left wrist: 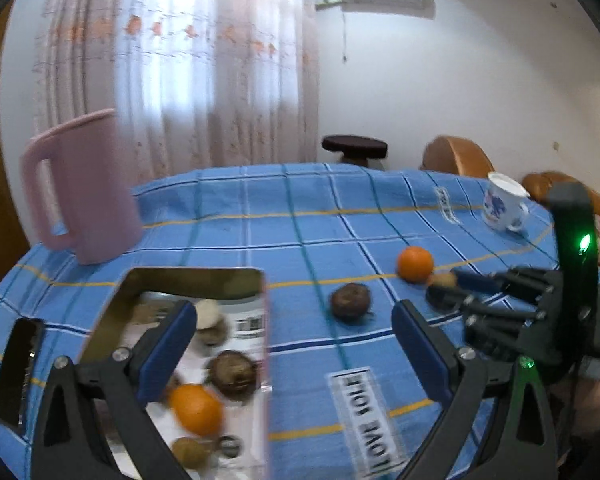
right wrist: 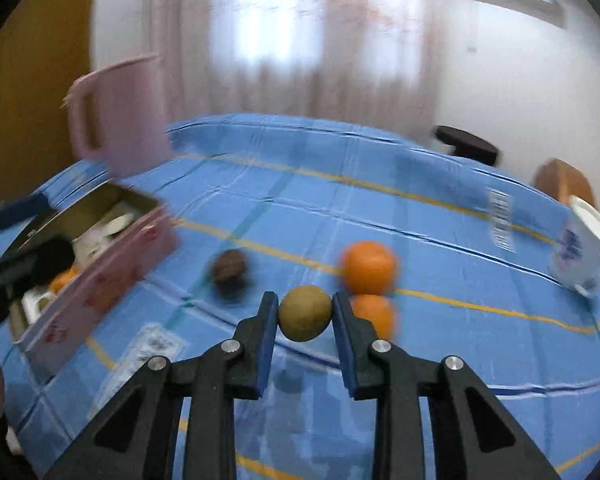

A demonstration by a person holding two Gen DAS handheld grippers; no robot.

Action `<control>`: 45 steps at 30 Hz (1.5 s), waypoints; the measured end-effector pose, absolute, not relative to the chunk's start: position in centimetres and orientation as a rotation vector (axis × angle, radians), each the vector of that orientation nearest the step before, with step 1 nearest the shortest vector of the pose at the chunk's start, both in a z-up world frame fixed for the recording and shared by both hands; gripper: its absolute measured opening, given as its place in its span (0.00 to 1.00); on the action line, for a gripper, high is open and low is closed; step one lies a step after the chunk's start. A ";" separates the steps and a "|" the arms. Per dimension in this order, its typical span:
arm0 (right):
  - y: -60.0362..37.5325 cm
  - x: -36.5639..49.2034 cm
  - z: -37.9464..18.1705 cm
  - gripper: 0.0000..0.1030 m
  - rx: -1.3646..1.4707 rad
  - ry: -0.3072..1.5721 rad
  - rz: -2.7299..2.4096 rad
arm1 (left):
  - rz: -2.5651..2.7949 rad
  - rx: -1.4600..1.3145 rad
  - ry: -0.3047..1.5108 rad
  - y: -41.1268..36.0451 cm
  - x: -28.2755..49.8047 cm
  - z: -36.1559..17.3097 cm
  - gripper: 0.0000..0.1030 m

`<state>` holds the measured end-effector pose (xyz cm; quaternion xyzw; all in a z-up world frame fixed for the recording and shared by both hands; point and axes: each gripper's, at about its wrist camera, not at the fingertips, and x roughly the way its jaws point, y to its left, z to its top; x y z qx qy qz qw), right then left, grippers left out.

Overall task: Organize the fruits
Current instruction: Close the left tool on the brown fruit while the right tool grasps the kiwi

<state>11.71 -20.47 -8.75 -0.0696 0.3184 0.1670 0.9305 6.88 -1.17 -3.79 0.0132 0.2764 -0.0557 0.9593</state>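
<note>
My right gripper (right wrist: 305, 318) is shut on a small green-brown round fruit (right wrist: 305, 319), held above the blue checked tablecloth (right wrist: 440, 240). Behind it lie oranges (right wrist: 369, 267) and a dark brown fruit (right wrist: 229, 270). My left gripper (left wrist: 294, 344) is open and empty over the pink tin box (left wrist: 265, 340), which holds an orange (left wrist: 196, 410), a dark brown fruit (left wrist: 232, 374) and a green-brown fruit (left wrist: 190, 452). In the left wrist view an orange (left wrist: 415, 264) and a dark fruit (left wrist: 350, 302) lie on the cloth, with the right gripper (left wrist: 444, 280) beside them.
A pink jug (left wrist: 84, 192) stands at the far left of the table. A white and blue cup (left wrist: 504, 208) stands at the far right. The pink box also shows in the right wrist view (right wrist: 100, 276). A dark stool (left wrist: 354, 148) and brown seats stand beyond the table.
</note>
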 end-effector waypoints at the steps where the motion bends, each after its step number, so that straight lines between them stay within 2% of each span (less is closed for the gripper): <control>1: -21.4 11.9 -8.7 0.28 -0.121 0.652 0.321 | -0.122 0.031 0.569 -1.6 7.2 -4.0 0.97; 5: -24.7 12.4 -9.1 0.28 -0.065 0.655 0.249 | -0.161 0.056 0.649 -4.3 10.0 -5.6 0.94; 11: -26.6 12.4 -8.8 0.28 -0.001 0.638 0.229 | -0.181 0.103 0.756 -6.8 13.7 -7.8 0.80; 13: -26.7 12.3 -8.8 0.28 0.005 0.629 0.233 | -0.175 0.113 0.771 -7.2 14.2 -8.4 0.72; 14: -26.6 12.1 -8.7 0.28 -0.001 0.625 0.237 | -0.173 0.115 0.788 -7.3 14.8 -8.7 0.64; 15: -26.4 12.0 -8.7 0.28 -0.010 0.619 0.238 | -0.173 0.115 0.801 -7.3 15.1 -8.8 0.49; 16: -26.2 12.0 -8.6 0.28 -0.018 0.613 0.241 | -0.172 0.111 0.822 -7.3 15.5 -9.2 0.42; 18: -26.0 11.6 -8.5 0.28 -0.030 0.596 0.252 | -0.168 0.098 0.815 -7.0 15.3 -9.1 0.35; 20: -25.9 11.3 -8.3 0.28 -0.030 0.575 0.265 | -0.196 0.055 0.805 -6.7 14.7 -8.9 0.32; 22: -25.9 11.1 -8.2 0.28 -0.027 0.562 0.279 | -0.210 0.031 0.785 -6.5 14.0 -8.6 0.24; 34: -25.9 10.3 -7.9 0.28 -0.031 0.519 0.307 | -0.269 -0.065 0.719 -5.3 12.1 -7.7 0.23; 45: -26.0 8.9 -7.3 0.28 -0.026 0.445 0.349 | -0.270 -0.018 0.610 -6.0 9.9 -6.4 0.23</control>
